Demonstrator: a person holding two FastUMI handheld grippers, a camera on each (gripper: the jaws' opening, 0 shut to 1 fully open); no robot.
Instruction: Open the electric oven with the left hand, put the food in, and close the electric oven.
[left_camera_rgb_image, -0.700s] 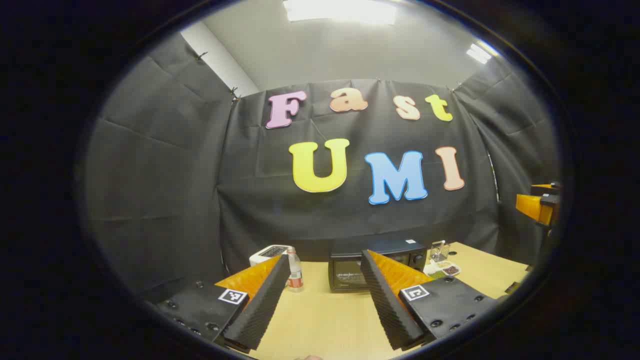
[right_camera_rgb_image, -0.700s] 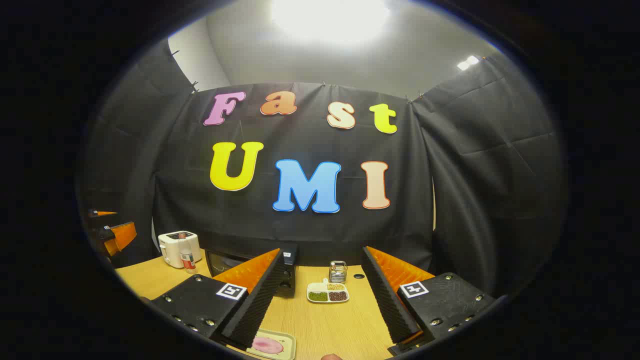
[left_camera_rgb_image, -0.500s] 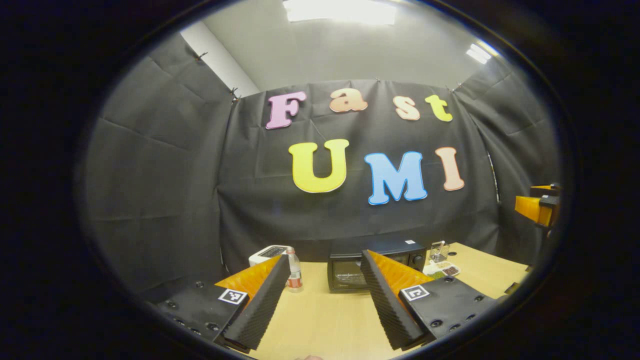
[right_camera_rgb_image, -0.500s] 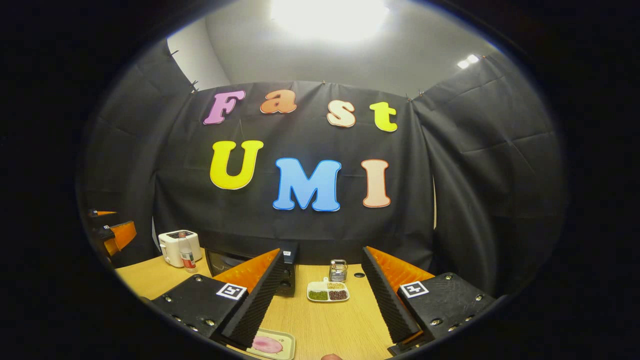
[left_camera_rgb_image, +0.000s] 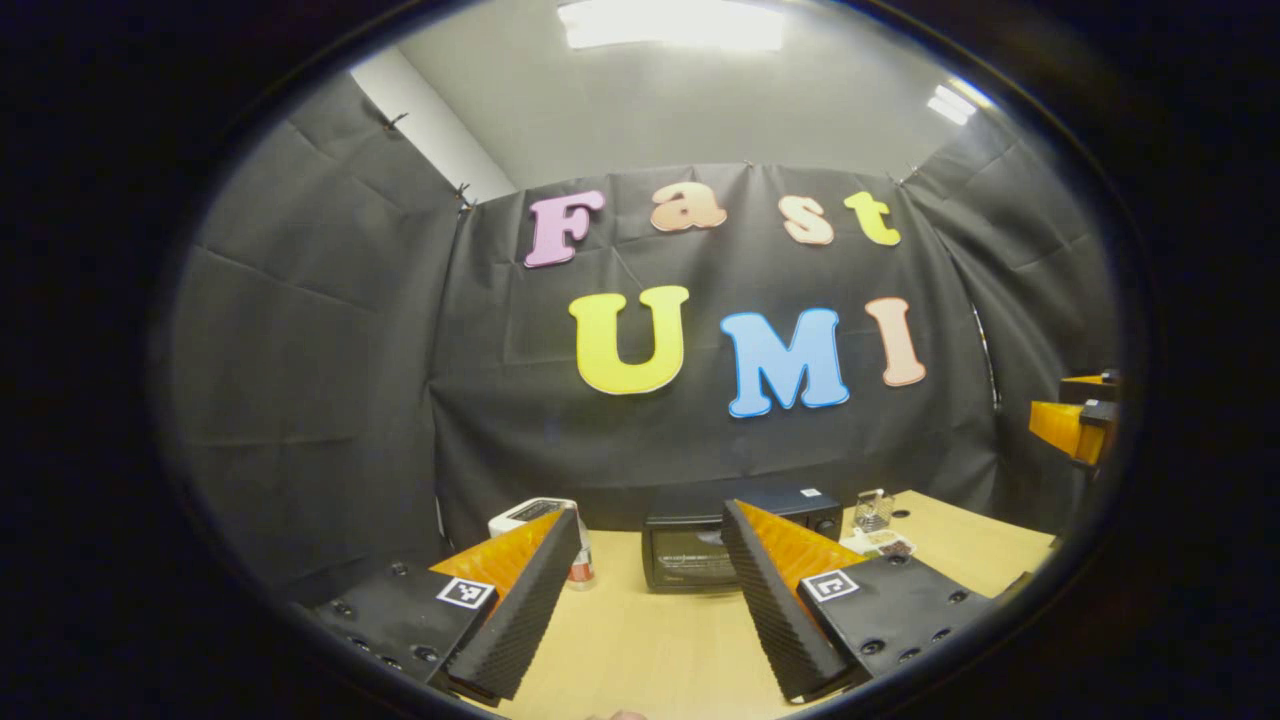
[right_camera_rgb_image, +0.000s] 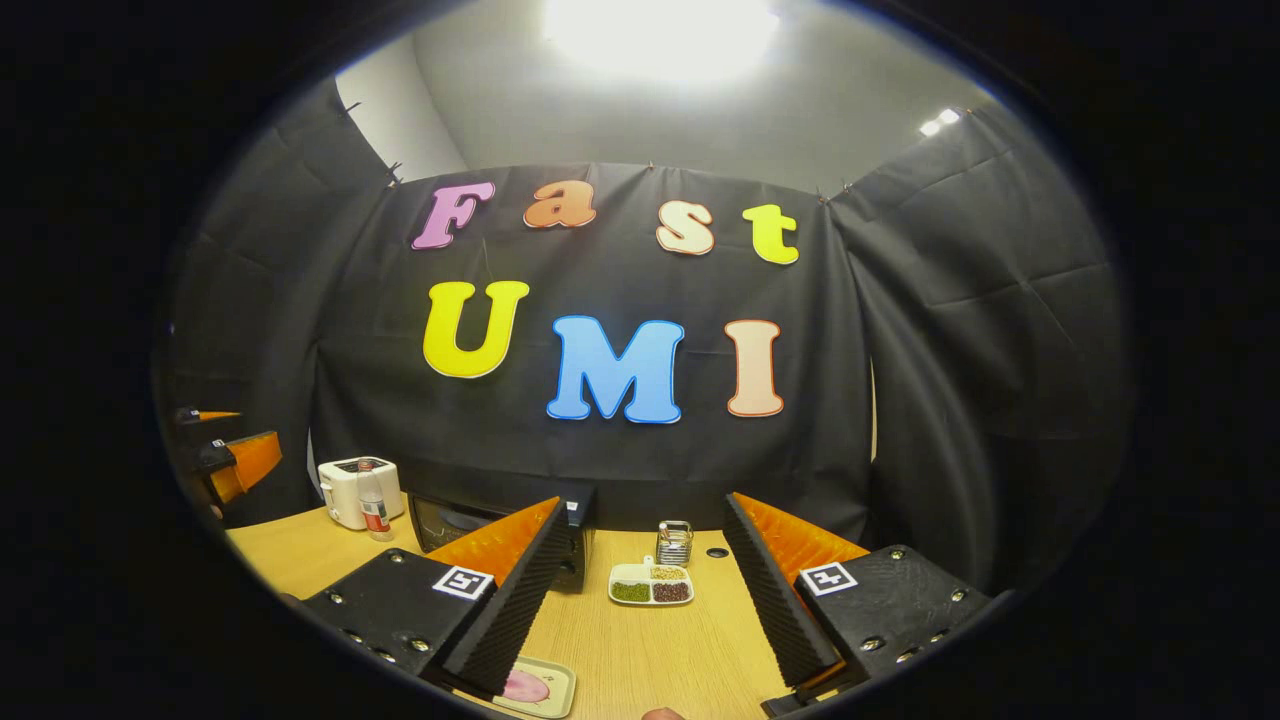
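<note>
Left gripper view: left gripper held above the wooden table, fingers wide apart, nothing between them. Electric oven well ahead at the back of the table, door shut, partly hidden behind the right-hand finger. White toaster and a bottle to its left, mostly hidden behind the other finger. Small divided dish and a wire holder to the oven's right. Right gripper at the far right edge, too cropped to judge its jaws.

Right gripper view: right gripper also above the table, fingers wide apart, empty. Tray with a pink piece of food just below the left-hand finger, near the bottom edge. Oven farther back on the left, partly behind that finger, door shut. Toaster and bottle beyond it. Divided dish with green and dark fillings between the fingers, wire holder just behind it. Left gripper at the far left edge.
</note>
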